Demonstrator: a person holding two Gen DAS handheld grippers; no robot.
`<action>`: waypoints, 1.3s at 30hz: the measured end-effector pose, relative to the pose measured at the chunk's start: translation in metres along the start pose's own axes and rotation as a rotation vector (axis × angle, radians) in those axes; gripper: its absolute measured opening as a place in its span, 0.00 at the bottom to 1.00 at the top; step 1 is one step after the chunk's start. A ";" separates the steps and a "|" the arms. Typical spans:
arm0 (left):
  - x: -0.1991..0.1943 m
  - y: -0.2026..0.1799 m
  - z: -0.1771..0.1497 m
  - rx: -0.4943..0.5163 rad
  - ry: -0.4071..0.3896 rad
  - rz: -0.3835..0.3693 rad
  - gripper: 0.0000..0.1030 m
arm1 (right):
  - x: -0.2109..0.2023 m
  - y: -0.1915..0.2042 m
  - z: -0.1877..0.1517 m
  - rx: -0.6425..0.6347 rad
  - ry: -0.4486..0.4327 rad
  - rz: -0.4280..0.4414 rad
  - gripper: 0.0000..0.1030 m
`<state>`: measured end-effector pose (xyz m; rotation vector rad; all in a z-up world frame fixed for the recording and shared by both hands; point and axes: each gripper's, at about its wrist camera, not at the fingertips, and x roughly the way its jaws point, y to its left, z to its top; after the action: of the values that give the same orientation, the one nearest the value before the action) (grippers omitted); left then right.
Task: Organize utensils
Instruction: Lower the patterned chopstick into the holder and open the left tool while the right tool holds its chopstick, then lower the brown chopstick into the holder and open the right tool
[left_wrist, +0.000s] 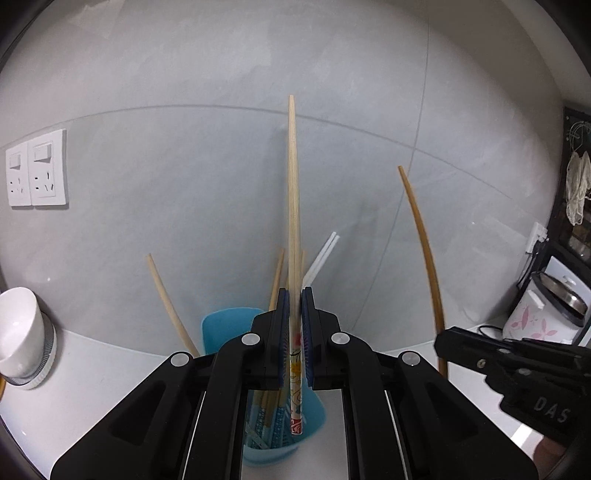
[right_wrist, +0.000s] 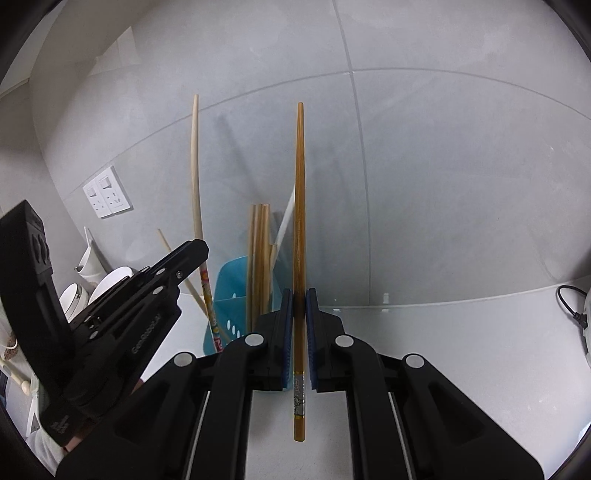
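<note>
Both tongs are pinching a chopstick each right now. The left tongs are squeezed onto a pale chopstick with a flowery printed handle, gripped down near that handle so the thin tip sticks up and the butt end hangs over the blue holder — looks to me like it's lined up for dropping in handle-first. The right tongs are clamped on a darker brown chopstick, same deal, held low on the shaft and nearly upright, just to the right of the holder; my guess is it's waiting its turn. The holder already has a bunch of wooden chopsticks standing in it plus a white pair, all leaning against its back wall. It sits on a white bench pushed up to a grey tiled wall. Off to the left there's a white cup and a double wall socket, and on the right a rice cooker with pink flowers — small kitchen corner basically.
</note>
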<state>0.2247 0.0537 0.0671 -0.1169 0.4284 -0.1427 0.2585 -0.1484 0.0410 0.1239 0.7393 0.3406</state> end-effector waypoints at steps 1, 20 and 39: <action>0.004 0.001 -0.004 0.005 0.003 0.005 0.06 | 0.003 -0.001 0.000 0.003 0.003 -0.002 0.06; 0.038 -0.003 -0.031 0.040 0.105 0.024 0.09 | 0.024 0.001 -0.005 0.008 0.038 -0.008 0.06; -0.022 0.038 -0.023 -0.013 0.228 0.149 0.88 | 0.028 0.023 0.007 -0.006 -0.052 0.101 0.06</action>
<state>0.1998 0.0924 0.0495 -0.0815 0.6635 -0.0064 0.2762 -0.1170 0.0336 0.1641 0.6818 0.4347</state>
